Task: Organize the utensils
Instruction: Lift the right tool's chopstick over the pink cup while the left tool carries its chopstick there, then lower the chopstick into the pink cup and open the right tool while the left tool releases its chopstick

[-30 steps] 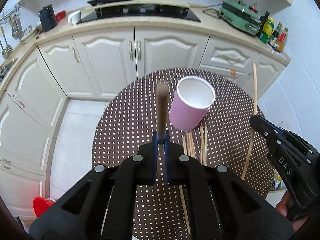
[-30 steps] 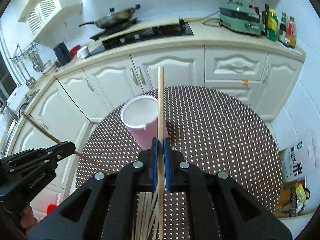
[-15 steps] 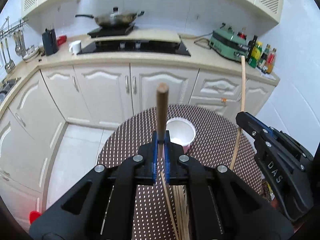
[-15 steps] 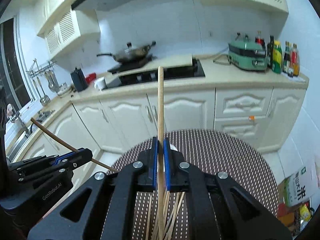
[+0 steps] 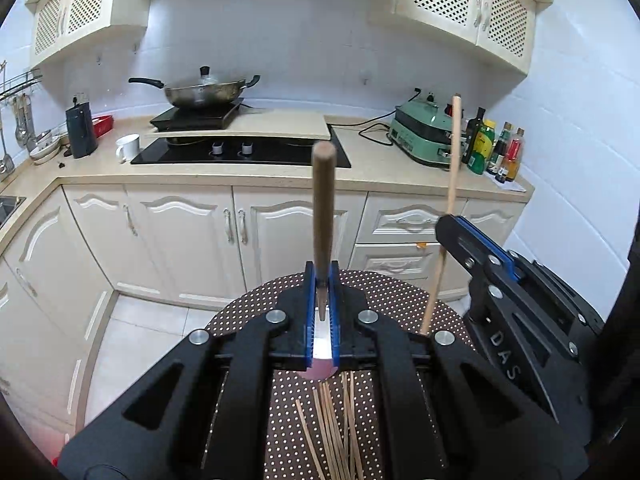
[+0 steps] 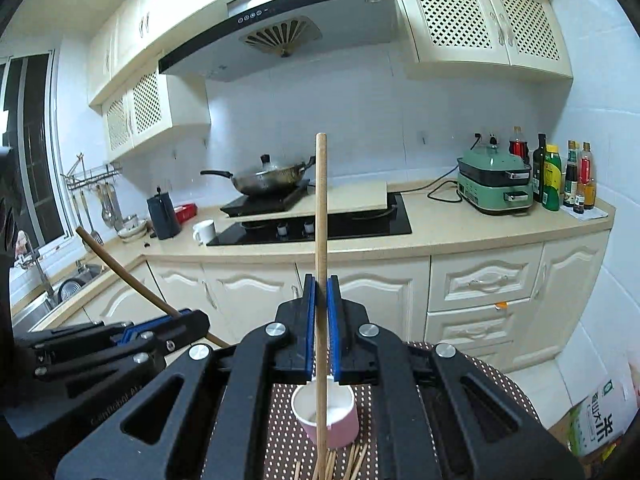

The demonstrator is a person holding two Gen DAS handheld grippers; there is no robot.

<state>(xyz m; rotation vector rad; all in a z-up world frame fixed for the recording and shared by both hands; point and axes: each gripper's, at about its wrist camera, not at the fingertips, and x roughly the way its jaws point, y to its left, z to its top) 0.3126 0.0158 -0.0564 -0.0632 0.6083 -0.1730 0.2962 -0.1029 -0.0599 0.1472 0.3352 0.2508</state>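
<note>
Two grippers each pinch one chopstick upright: left gripper (image 5: 322,280) a dark chopstick (image 5: 322,208), right gripper (image 6: 320,300) a pale chopstick (image 6: 320,240), above the pink cup (image 6: 325,412) and loose chopsticks (image 5: 336,432) nearby.

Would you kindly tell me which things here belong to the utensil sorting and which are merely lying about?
Part of the job:
- dark chopstick in the left tongs
- pale chopstick in the right tongs
- pink cup
- loose chopsticks on the table

Lying about:
- wok
- white mug
- green cooker
- sauce bottles
</note>
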